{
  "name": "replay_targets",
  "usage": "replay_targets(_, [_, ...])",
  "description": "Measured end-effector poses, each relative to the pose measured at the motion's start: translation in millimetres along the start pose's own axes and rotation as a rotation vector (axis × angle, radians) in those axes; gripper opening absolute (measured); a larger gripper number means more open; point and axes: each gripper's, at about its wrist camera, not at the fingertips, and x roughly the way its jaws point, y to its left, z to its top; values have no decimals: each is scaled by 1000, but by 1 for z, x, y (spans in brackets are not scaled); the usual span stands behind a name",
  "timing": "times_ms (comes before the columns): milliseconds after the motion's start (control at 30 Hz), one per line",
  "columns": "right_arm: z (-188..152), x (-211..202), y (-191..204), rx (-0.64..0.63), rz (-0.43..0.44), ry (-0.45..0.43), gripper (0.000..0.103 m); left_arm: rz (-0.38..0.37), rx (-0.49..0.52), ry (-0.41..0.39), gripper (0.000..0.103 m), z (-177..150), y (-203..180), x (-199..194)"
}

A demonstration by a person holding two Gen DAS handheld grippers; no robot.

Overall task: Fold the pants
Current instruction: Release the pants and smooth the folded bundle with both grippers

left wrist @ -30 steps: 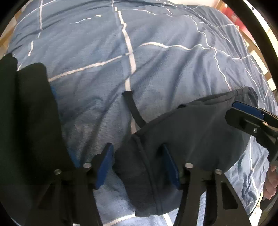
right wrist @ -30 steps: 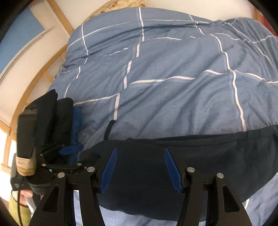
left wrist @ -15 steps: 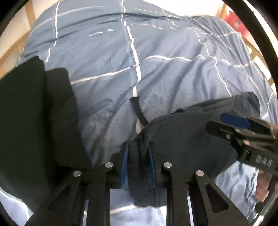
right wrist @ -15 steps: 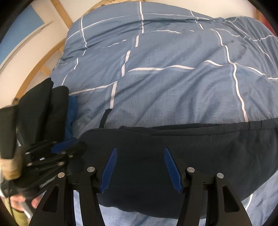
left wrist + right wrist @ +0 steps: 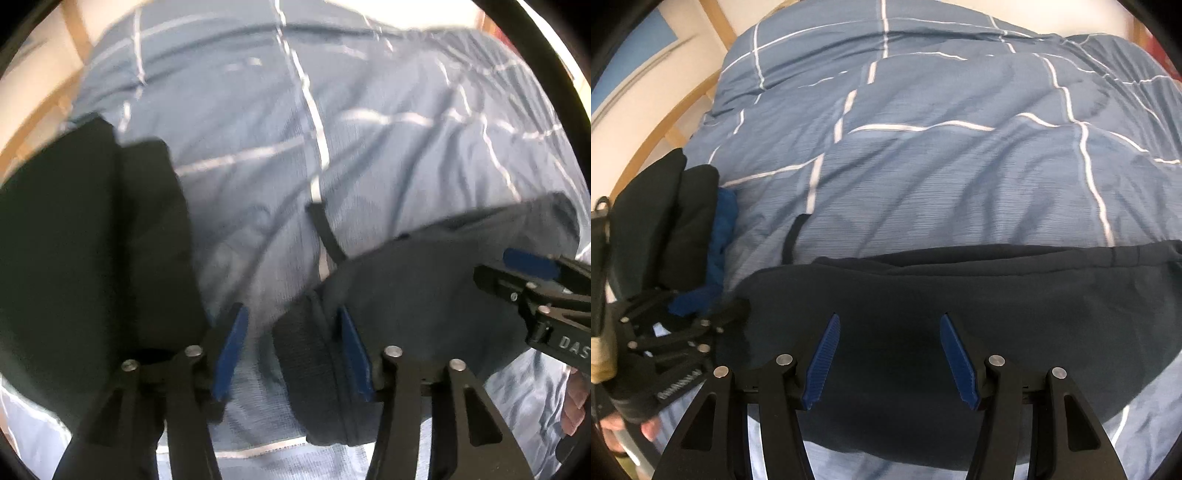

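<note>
Both grippers, left [image 5: 291,354] & right [image 5: 890,362], jaws spread wide w/ nothing held, over navy pants [image 5: 960,295] on duvet [image 5: 942,166].

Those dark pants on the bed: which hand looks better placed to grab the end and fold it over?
Probably the left gripper: it is open at the pants end. The right gripper hangs open over their middle.

I am in a bedroom at home. In front of me a soft blue duvet [image 5: 942,177] with thin white lines in a check pattern covers a bed from edge to edge, puffy and creased. A pale wooden bed frame [image 5: 670,122] runs along its left side, with a plain light wall [image 5: 646,74] behind it. Folded dark clothes [image 5: 665,221] sit in a pile on the duvet near that edge, like laundry being sorted.
</note>
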Motion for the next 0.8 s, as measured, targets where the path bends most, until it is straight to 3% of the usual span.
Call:
replay_targets(67, [-1,-7,-6,4,4,-8,58,6,5,-53,59,-2,-3,-19])
replay_targets(300, [-11,-56,-37,-29,-34,-77,58,-25,110,-184,61,-12,-49,-74])
replay_targets(533, [-27,-102,-104,33,-96,-161,63,-92,171,-202,65,-23,-116,-87])
replay_targets(800, [-49,-131,-202,228,-98,-242,63,-170,238,-186,65,-18,-199,-69])
